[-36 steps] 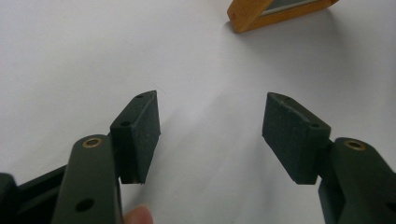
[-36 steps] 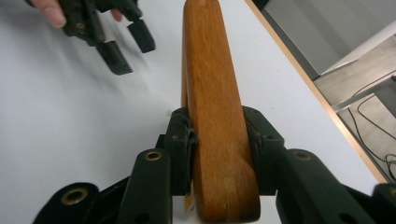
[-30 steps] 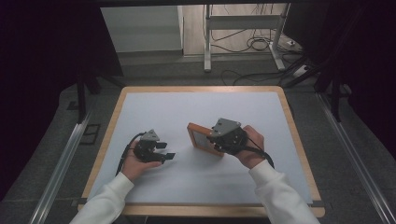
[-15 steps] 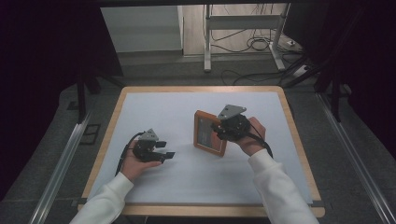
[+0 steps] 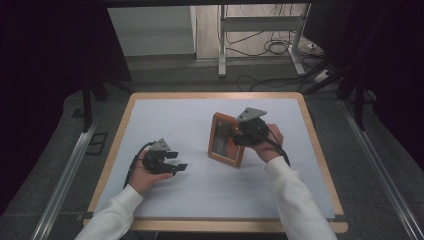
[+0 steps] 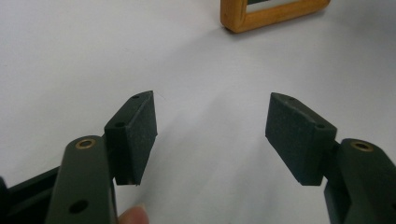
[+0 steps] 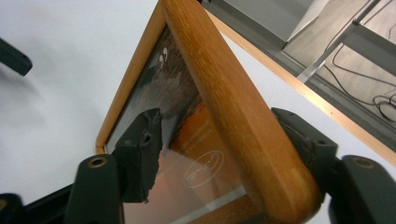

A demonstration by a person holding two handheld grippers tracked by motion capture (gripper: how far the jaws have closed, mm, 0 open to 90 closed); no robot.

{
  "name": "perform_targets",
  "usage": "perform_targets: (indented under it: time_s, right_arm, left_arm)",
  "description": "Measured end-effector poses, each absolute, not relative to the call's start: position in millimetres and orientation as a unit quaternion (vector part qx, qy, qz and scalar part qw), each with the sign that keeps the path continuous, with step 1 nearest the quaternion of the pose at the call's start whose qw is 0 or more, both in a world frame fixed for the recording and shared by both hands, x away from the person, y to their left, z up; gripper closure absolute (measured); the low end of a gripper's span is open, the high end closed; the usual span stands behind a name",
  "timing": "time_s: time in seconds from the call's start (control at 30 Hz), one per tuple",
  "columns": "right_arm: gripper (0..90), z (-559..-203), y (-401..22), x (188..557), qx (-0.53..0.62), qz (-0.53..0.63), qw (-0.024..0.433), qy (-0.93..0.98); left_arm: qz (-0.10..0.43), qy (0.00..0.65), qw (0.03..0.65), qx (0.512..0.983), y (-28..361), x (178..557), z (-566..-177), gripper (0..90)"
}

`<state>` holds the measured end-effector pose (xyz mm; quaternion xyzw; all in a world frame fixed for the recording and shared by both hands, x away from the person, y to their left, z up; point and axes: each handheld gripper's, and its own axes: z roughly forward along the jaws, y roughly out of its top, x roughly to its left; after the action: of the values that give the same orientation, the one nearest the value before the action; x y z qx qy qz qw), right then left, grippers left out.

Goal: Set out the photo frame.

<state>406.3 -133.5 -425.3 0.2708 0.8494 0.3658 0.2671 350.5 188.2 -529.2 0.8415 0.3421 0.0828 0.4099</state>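
A wooden picture frame point(image 5: 223, 141) stands on its edge on the white mat, right of the middle, tilted a little. My right gripper point(image 5: 239, 136) reaches in from the frame's right, with the frame's side rail point(image 7: 210, 70) between its jaws. Those jaws have just been opening. The left pad point(image 7: 140, 151) stands in front of the glass and the right pad point(image 7: 303, 140) behind the rail, with no clear press on either. My left gripper point(image 5: 177, 161) rests low over the mat at the left, open and empty point(image 6: 210, 135). A corner of the frame point(image 6: 271, 16) lies ahead of it.
The mat covers a table with a wooden rim point(image 5: 320, 150). Behind the table stand a metal rack point(image 5: 260, 30) and cables on the floor point(image 5: 272, 47). Metal rails point(image 5: 65, 175) run along both sides.
The right hand moved right and slightly away with the frame, which tipped up from leaning to nearly upright. The right jaws have widened. The left hand stayed put.
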Motion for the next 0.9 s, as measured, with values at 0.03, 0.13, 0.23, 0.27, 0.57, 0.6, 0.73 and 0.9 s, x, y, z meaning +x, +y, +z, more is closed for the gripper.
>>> perform_targets:
  time_s: [0.03, 0.13, 0.23, 0.27, 0.57, 0.6, 0.73, 0.9]
  right_arm:
    - [30.8, -425.9, -134.1, 407.0, 0.275, 0.365, 0.268, 0.848]
    - [28.2, -427.4, -137.7, 408.7, 0.29, 0.369, 0.268, 0.841]
    - [28.7, -428.9, -142.1, 408.7, 0.298, 0.379, 0.263, 0.836]
    - [28.8, -429.2, -143.0, 408.6, 0.3, 0.381, 0.261, 0.835]
    - [19.3, -428.4, -145.5, 410.3, 0.32, 0.384, 0.271, 0.823]
    - [18.2, -427.7, -146.3, 409.6, 0.325, 0.386, 0.272, 0.819]
    - [16.9, -421.7, -154.7, 404.5, 0.34, 0.403, 0.272, 0.805]
    - [16.2, -418.9, -170.8, 391.5, 0.355, 0.411, 0.268, 0.796]
  left_arm:
    - [0.083, 0.341, 0.41, 0.842, 187.9, 350.3, -529.0, 33.5]
    - [0.083, 0.339, 0.41, 0.843, 187.6, 350.3, -528.9, 33.5]
    - [0.082, 0.34, 0.41, 0.842, 187.4, 350.6, -529.4, 33.4]
    - [0.082, 0.34, 0.41, 0.842, 187.3, 350.7, -529.5, 33.4]
    - [0.082, 0.34, 0.411, 0.842, 187.3, 350.1, -528.8, 33.1]
    - [0.082, 0.34, 0.411, 0.842, 187.3, 350.2, -528.8, 33.1]
    - [0.082, 0.341, 0.412, 0.841, 187.8, 350.2, -528.6, 33.0]
    - [0.083, 0.34, 0.414, 0.84, 188.0, 350.2, -528.2, 33.0]
